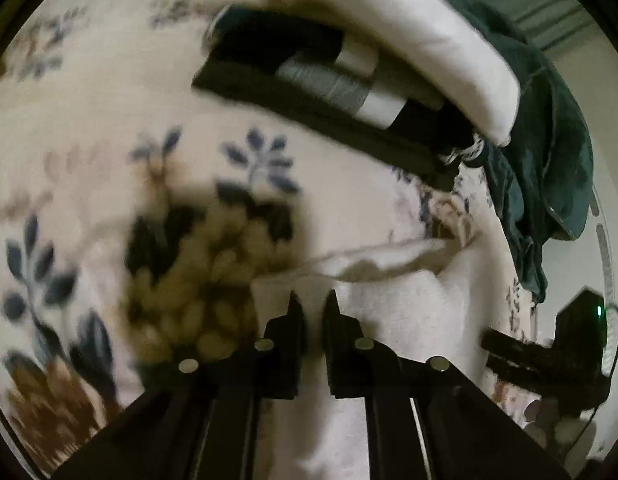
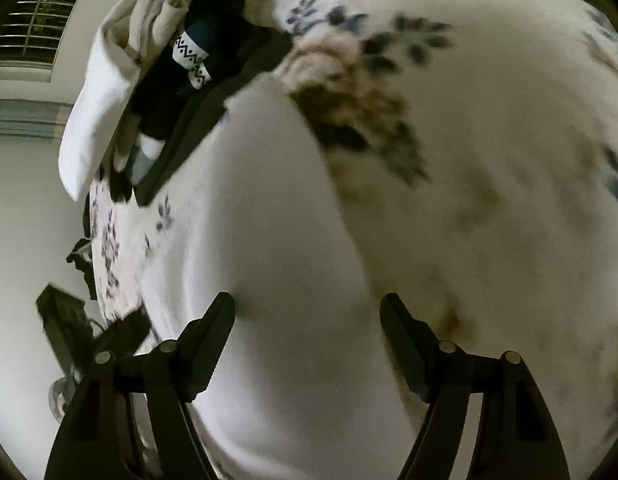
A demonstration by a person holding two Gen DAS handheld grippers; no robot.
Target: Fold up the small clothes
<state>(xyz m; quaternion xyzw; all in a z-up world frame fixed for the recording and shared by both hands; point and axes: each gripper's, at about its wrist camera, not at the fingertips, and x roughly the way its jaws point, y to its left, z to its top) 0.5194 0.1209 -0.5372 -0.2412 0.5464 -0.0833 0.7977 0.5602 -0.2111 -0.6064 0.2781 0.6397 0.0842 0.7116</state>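
A plain white garment (image 1: 389, 300) lies on the floral bedspread (image 1: 89, 120), with a rumpled edge ahead of my left gripper (image 1: 313, 304). The left jaws are nearly closed, a narrow gap between them, low over the white cloth; whether they pinch cloth is unclear. In the right wrist view the same white garment (image 2: 269, 220) spreads smooth under my right gripper (image 2: 307, 308), whose jaws stand wide open and empty just above it. The right gripper also shows in the left wrist view (image 1: 521, 356) at the right edge.
A stack of folded clothes, dark, grey and white (image 1: 349, 80), lies at the far side with a white piece (image 1: 409, 32) on top and a dark green garment (image 1: 549, 140) beside it. The stack shows in the right view (image 2: 181, 72). The bed edge and wall (image 2: 21, 240) are left.
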